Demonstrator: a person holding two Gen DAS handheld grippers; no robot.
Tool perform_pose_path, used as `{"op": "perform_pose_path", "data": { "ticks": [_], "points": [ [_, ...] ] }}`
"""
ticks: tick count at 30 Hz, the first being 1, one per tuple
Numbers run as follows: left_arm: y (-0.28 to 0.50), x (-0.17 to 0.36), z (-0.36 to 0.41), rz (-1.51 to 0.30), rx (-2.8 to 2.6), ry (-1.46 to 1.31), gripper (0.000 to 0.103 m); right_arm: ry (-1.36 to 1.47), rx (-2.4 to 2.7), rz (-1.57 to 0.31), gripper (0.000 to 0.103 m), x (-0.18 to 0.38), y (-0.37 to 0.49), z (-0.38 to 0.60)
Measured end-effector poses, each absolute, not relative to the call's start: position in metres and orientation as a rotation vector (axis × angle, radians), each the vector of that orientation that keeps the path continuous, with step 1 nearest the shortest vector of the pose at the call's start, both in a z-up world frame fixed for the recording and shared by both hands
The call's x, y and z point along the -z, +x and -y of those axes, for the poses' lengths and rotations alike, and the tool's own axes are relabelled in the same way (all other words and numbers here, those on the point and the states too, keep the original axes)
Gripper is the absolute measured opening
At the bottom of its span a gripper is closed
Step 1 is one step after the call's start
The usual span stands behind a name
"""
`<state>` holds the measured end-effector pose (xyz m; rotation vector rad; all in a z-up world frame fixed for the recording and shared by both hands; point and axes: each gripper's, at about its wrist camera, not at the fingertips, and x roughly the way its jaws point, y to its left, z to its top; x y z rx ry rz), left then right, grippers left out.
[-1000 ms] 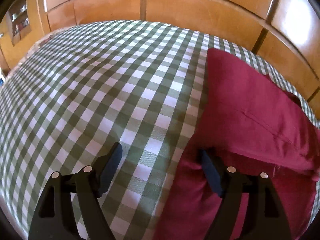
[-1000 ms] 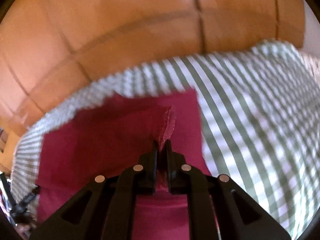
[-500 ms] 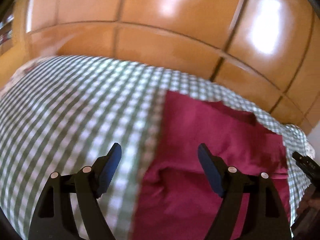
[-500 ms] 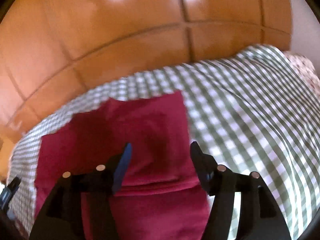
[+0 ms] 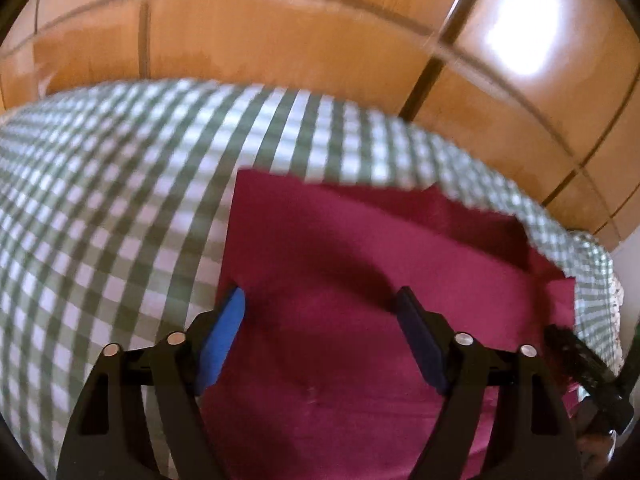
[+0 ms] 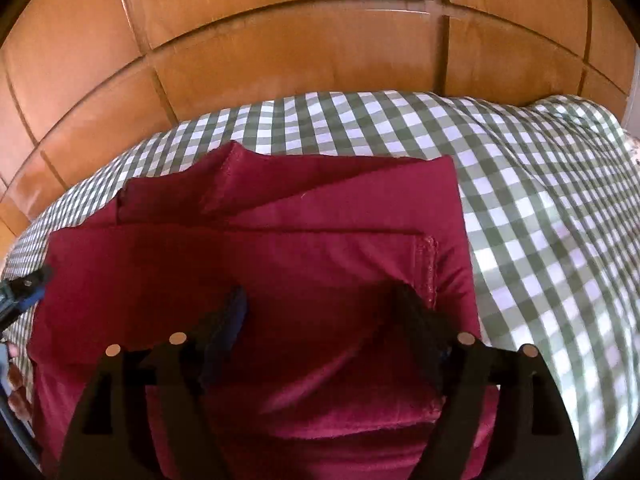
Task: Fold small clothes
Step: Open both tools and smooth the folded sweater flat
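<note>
A dark red garment (image 5: 360,248) lies folded in layers on the green and white checked cloth (image 5: 100,200). My left gripper (image 5: 320,296) hovers over the garment's left part. Its jaws stand wide and are closing slightly, and the pads press on nothing. In the right wrist view the garment (image 6: 280,248) shows a stitched hem (image 6: 430,264) on its top layer. My right gripper (image 6: 320,296) hangs just above that layer with its jaws opening and nothing gripped. The right gripper's tip (image 5: 588,368) and the left gripper's tip (image 6: 24,284) each show at the edge of the other view.
Glossy wooden panels (image 6: 320,40) rise directly behind the far edge of the checked cloth (image 6: 540,220). Bare checked cloth spreads to the left of the garment in the left wrist view and to its right in the right wrist view.
My right gripper let go of the pinched hem and opened wide; the fold now lies flat. My left gripper swung from the checked cloth to over the garment.
</note>
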<state>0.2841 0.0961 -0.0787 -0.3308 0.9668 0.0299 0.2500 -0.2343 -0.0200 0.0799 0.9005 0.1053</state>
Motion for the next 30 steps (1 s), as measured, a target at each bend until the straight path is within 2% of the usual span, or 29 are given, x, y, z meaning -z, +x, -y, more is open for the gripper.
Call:
{"op": "perform_pose_path", "data": {
  "ticks": [3,7,8,11,14,18,26,30],
  "points": [
    [0.279,0.089,-0.104,-0.967,-0.058,-0.319,0.076,0.05,-0.096,-0.889,0.082,0.023,0.25,0.231],
    [0.258,0.075,-0.107,-0.948,-0.119,-0.327,0.075,0.023,-0.091,-0.894,0.085,0.019,0.25,0.227],
    [0.251,0.07,-0.105,-0.926,-0.118,-0.313,0.075,0.004,-0.085,-0.898,0.089,0.015,0.249,0.225],
    [0.217,0.054,-0.086,-0.847,-0.097,-0.231,0.076,-0.021,-0.1,-0.869,0.092,-0.002,0.227,0.215],
    [0.197,0.056,-0.063,-0.847,-0.057,-0.154,0.076,-0.045,-0.136,-0.847,0.096,-0.008,0.202,0.209],
    [0.202,0.079,-0.043,-0.916,-0.072,-0.023,0.077,-0.035,-0.131,-0.903,0.098,0.019,0.199,0.212],
    [0.169,0.049,-0.054,-0.87,-0.073,-0.112,0.077,-0.018,-0.134,-0.876,0.1,0.016,0.196,0.216],
    [0.143,0.029,-0.052,-0.812,-0.062,-0.119,0.083,0.008,-0.124,-0.87,0.101,0.001,0.182,0.218]
  ]
}}
